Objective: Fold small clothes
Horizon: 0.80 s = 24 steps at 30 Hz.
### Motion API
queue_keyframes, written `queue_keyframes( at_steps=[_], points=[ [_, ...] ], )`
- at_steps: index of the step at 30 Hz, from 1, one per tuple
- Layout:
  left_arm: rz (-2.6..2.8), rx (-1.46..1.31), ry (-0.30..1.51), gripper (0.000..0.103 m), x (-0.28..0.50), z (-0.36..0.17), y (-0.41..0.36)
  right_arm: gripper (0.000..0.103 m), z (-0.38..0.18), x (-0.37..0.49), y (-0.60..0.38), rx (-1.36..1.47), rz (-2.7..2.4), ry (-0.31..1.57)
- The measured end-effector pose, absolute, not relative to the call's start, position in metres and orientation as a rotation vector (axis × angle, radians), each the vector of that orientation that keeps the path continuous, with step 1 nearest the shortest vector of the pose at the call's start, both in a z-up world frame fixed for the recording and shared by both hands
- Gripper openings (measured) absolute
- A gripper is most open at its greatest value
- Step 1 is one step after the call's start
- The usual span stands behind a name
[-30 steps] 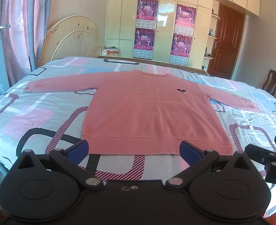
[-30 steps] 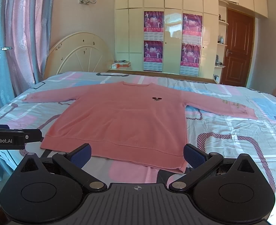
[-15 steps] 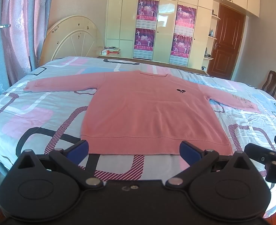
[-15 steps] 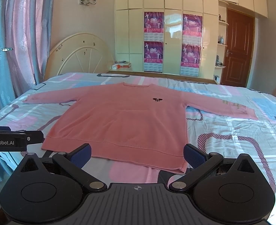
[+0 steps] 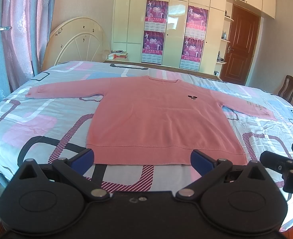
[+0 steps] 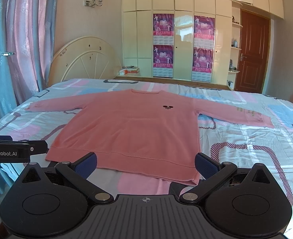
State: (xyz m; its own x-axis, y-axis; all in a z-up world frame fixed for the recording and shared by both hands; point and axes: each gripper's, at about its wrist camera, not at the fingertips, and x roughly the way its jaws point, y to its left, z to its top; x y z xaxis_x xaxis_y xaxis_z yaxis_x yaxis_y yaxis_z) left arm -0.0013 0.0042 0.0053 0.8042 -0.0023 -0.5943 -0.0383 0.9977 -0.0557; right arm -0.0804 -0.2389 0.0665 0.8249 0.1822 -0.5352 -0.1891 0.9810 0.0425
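A pink long-sleeved sweater (image 5: 162, 119) lies flat and face up on the bed, sleeves spread to both sides, hem nearest me, a small dark emblem on its chest. It also shows in the right wrist view (image 6: 134, 127). My left gripper (image 5: 142, 159) is open and empty, hovering just short of the hem. My right gripper (image 6: 145, 164) is open and empty, just short of the hem's right part. Each gripper shows at the edge of the other's view: the right gripper (image 5: 286, 165) and the left gripper (image 6: 13, 150).
The bed (image 5: 36, 119) has a blue, pink and white patterned sheet and a cream headboard (image 5: 76, 41) at the left. Curtains (image 5: 11, 39) hang on the left. A wardrobe wall with posters (image 5: 176, 33), a brown door (image 5: 240, 47) and a chair (image 5: 288, 87) stand beyond.
Both grippers have edged slightly towards the sweater's hem. Both remain open, and the sweater has not moved.
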Motion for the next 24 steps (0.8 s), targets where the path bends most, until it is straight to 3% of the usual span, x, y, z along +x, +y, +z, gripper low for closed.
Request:
queue_keyframes(
  at_steps=[24],
  points=[
    [0.024, -0.064, 0.638, 0.103, -0.0023, 0.0061, 0.0054, 0.103, 0.0648, -0.0818, -0.2389, -0.006, 0.199, 0.568]
  ],
)
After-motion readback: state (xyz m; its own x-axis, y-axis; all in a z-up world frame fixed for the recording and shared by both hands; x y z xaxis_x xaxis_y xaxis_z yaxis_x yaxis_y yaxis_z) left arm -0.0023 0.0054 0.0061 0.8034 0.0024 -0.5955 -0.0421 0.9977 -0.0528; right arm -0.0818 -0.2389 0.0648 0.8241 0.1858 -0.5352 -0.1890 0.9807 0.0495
